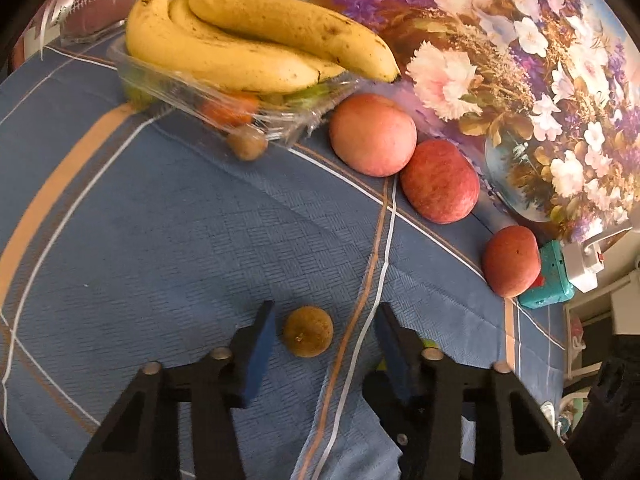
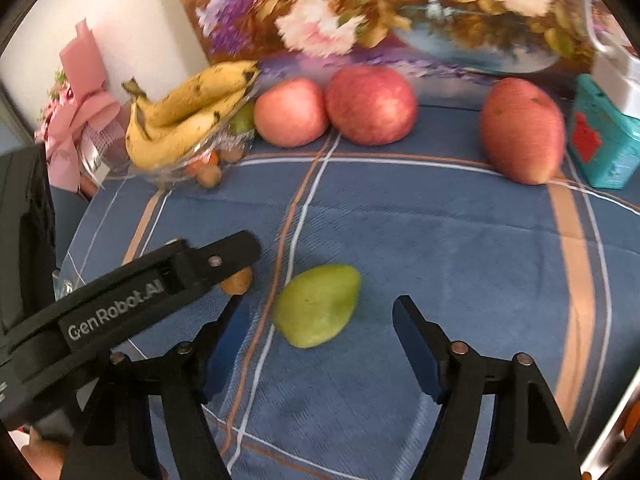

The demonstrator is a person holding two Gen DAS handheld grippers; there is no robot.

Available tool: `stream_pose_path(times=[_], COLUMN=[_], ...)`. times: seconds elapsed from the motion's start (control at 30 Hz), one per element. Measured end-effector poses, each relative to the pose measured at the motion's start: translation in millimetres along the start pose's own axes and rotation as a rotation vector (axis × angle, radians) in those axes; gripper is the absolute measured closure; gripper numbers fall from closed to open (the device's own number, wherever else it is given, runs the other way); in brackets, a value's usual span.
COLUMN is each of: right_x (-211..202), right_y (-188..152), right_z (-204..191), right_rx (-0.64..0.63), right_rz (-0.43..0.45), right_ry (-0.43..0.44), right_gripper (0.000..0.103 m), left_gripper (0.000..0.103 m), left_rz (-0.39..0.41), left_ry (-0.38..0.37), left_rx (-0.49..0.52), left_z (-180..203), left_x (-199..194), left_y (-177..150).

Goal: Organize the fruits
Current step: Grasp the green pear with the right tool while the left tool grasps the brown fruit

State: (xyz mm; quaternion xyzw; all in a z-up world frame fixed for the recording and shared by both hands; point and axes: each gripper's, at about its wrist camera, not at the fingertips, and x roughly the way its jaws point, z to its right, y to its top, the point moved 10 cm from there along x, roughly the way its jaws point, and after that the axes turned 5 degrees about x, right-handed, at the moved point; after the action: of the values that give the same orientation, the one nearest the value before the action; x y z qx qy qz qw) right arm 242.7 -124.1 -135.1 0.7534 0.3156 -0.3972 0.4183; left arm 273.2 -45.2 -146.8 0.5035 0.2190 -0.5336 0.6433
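My left gripper (image 1: pixel 326 320) is open low over the blue cloth, with a small brown round fruit (image 1: pixel 308 336) lying between its fingers, nearer the left one. The left gripper also shows in the right wrist view (image 2: pixel 224 256), over that brown fruit (image 2: pixel 239 281). My right gripper (image 2: pixel 320 320) is open around a green pear-like fruit (image 2: pixel 318 310) on the cloth. A clear plastic tray (image 1: pixel 224 100) at the back holds bananas (image 1: pixel 248 44) and small fruits. Three red apples (image 1: pixel 372 134) (image 1: pixel 440 180) (image 1: pixel 511 261) line the back edge.
A flower painting (image 1: pixel 520 60) leans behind the apples. A teal box (image 1: pixel 554 276) stands at the right end of the row. Another small brown fruit (image 1: pixel 247 142) lies by the tray. A pink wrapped bouquet (image 2: pixel 80 112) stands at the far left.
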Motion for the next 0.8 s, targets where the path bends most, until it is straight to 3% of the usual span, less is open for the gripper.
stream_pose_path(times=[0.03,0.1,0.13,0.27,0.57,0.8], right_x=[4.1,9.6,11.4,17.4,9.2,-19.5], right_y=[-0.6,0.3,0.8,3.4,0.1,-13.5], right_z=[-2.0,-3.8,-3.8,-4.0,-2.0,-0.3], right_rx=[-0.007,-0.014,-0.015,-0.019,-0.008,0.004], right_rz=[-0.005,-0.008,-0.008,-0.006,-0.005,-0.001], right_ry=[-0.001,-0.009,-0.014,-0.027,-0.015,-0.018], right_gripper=[0.033,0.039,0.04,0.052,0.053,0.053], left_gripper=[0.061,0.075,0.076,0.076,0.076,0.076], left_rz=[-0.002,-0.004,-0.005,-0.001,-0.03,-0.032], left_ry=[0.001,0.009,0.013,0.006,0.045,0.063], left_rx=[0.003,0.014,0.013,-0.002,-0.037,-0.07], left_z=[0.2,0.8,0.4,-0.8,-5.3,-2.0], left_x=[1.0,2.6,2.8,1.7,-8.2,-44.0], left_y=[0.2,0.1,0.2,1.6,-7.4,-23.6])
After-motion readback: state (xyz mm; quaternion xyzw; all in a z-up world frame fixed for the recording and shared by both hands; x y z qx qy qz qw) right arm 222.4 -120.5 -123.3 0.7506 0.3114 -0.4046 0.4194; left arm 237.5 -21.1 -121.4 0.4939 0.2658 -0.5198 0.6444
